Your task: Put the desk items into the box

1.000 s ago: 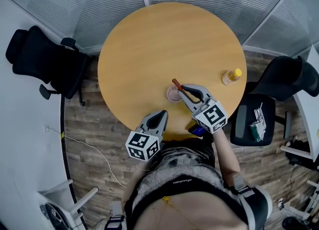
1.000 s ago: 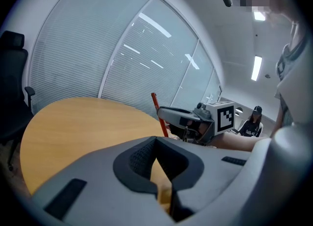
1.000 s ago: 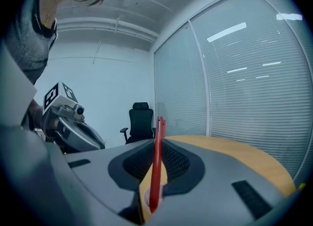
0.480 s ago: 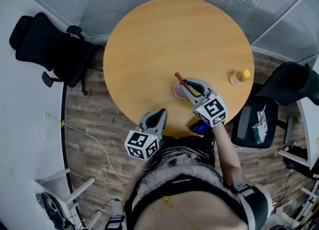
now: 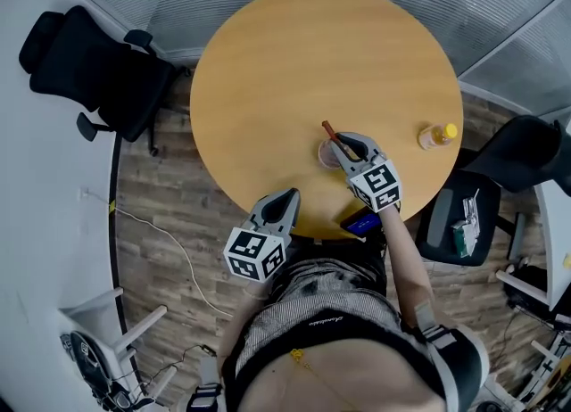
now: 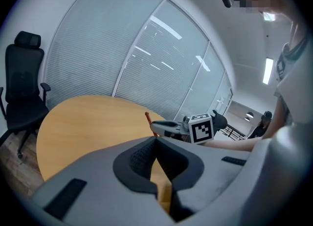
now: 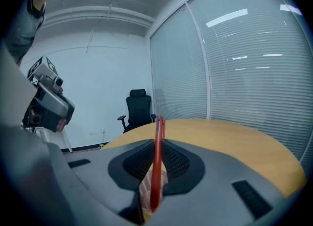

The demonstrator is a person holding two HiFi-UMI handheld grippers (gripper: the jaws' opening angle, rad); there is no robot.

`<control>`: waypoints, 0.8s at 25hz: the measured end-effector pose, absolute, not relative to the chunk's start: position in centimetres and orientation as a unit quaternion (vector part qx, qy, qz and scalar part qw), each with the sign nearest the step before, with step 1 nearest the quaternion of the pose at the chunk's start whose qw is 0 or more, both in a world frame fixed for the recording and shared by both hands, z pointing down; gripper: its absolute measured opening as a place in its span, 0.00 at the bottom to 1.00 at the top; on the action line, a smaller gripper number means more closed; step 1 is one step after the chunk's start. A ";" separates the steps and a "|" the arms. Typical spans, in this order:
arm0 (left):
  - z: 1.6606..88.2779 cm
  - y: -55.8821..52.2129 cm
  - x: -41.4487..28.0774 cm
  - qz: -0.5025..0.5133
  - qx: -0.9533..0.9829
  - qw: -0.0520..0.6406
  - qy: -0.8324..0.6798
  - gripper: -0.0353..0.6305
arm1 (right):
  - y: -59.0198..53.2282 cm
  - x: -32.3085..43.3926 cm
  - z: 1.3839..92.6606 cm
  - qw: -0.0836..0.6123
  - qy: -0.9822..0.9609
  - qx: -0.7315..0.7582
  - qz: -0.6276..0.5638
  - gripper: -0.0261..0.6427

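On the round wooden table (image 5: 294,62) stands a small pinkish cup (image 5: 326,157). My right gripper (image 5: 342,144) hovers just over the cup, shut on a red pen (image 5: 328,130) that sticks up and away past the fingertips. In the right gripper view the pen (image 7: 158,142) runs upright between the pads, with the ribbed cup (image 7: 145,187) showing below. My left gripper (image 5: 287,198) hangs at the table's near edge, shut with nothing in it (image 6: 155,144). From the left gripper view I see the right gripper (image 6: 168,124) and the pen (image 6: 147,118) across the table.
A yellow-capped bottle (image 5: 437,136) stands near the table's right edge. A blue flat item (image 5: 359,222) lies at the near edge under my right arm. Black office chairs stand at the left (image 5: 85,62) and the right (image 5: 464,214). Blinds cover glass walls behind the table.
My right gripper, still holding the pen, has drawn in closer over the cup. The left gripper has stayed at the table's near edge. The head view has shifted a little.
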State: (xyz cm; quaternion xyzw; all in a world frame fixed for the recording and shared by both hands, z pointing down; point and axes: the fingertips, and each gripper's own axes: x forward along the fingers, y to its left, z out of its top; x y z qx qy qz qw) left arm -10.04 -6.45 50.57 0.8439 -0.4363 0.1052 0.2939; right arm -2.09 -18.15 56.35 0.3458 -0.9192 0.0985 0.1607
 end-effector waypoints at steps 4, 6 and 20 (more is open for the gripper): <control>50.6 -6.4 -10.4 0.105 0.842 0.293 -0.440 0.05 | -18.4 -2.1 57.7 0.158 -0.916 0.355 0.103 0.13; 50.6 -6.4 -10.7 0.105 0.840 0.294 -0.442 0.05 | -18.8 -2.3 58.0 0.157 -0.914 0.359 0.103 0.13; 51.1 -7.1 -11.8 0.109 0.835 0.297 -0.449 0.05 | -19.4 -2.7 61.1 0.177 -0.908 0.366 0.098 0.13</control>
